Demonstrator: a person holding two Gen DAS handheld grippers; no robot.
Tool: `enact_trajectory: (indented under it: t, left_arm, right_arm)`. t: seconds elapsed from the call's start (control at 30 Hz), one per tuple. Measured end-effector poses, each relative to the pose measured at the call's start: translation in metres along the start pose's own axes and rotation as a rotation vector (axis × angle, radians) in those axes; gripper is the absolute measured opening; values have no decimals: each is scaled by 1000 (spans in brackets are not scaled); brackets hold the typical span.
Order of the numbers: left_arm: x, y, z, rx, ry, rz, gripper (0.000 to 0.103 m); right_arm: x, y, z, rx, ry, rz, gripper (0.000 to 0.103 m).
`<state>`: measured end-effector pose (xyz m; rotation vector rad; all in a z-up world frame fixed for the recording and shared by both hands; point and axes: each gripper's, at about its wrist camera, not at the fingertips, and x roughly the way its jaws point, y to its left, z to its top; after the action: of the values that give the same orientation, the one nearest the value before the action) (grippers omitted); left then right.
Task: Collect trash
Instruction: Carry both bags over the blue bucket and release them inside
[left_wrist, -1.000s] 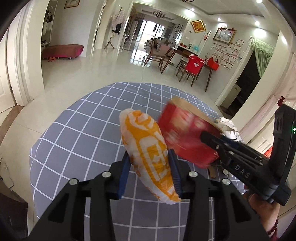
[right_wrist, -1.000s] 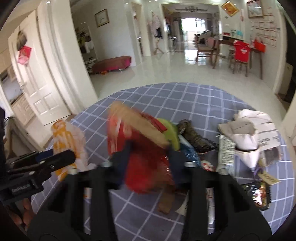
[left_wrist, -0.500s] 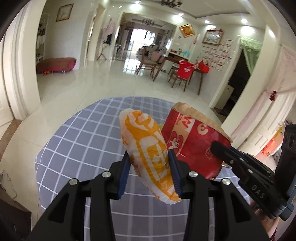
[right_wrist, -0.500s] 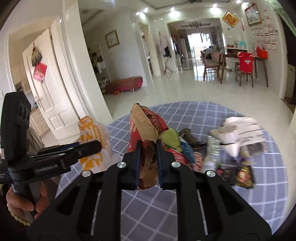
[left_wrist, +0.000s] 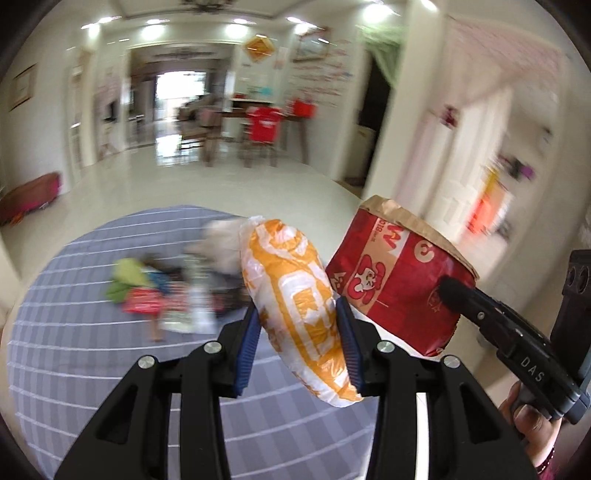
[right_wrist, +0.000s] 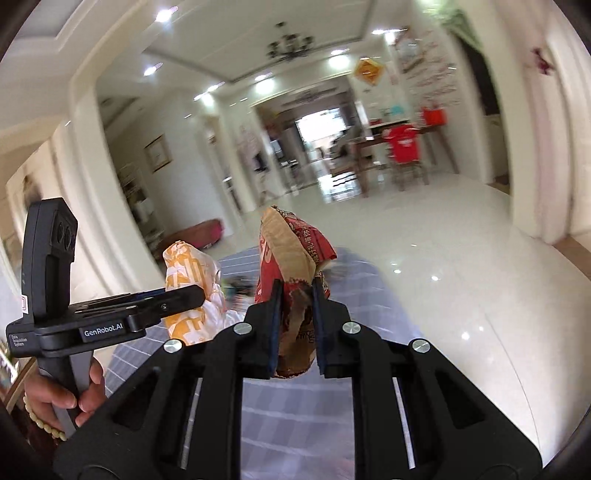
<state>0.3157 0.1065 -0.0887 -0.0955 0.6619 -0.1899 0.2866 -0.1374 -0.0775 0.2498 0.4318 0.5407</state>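
My left gripper (left_wrist: 300, 325) is shut on an orange-and-white plastic bag (left_wrist: 295, 295) and holds it in the air above the table; the bag also shows in the right wrist view (right_wrist: 188, 288). My right gripper (right_wrist: 297, 306) is shut on a red-and-brown paper bag (right_wrist: 291, 266), held upright; in the left wrist view this bag (left_wrist: 399, 280) hangs just right of the plastic bag. A blurred pile of mixed wrappers (left_wrist: 166, 291) lies on the round table with a grey checked cloth (left_wrist: 74, 350).
The table's right edge (right_wrist: 391, 306) drops to a glossy white tiled floor (right_wrist: 461, 240). A dining table with red-covered chairs (left_wrist: 262, 125) stands far back. White doors and walls (left_wrist: 461, 166) stand to the right.
Both grippers have risen and swung right with their bags. The trash pile now sits left of the plastic bag in the left wrist view; the right wrist view looks past the table edge.
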Motion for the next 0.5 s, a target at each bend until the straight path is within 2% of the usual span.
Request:
enact_trajectory:
  t: [0.23, 0.37, 0.47, 0.5]
  left_arm:
    - [76, -120, -23, 166, 153, -143, 40]
    - [126, -177, -41, 242, 245, -187, 41]
    - [157, -207, -53, 275, 310, -207, 50]
    - [166, -213, -56, 279, 325, -192, 65]
  right_arm:
    - [-62, -102, -29, 126, -49, -191, 15]
    - [-87, -155, -54, 197, -57, -317, 15]
    - [-99, -187, -72, 248, -53, -384, 15]
    - [-100, -194, -76, 262, -51, -396, 15]
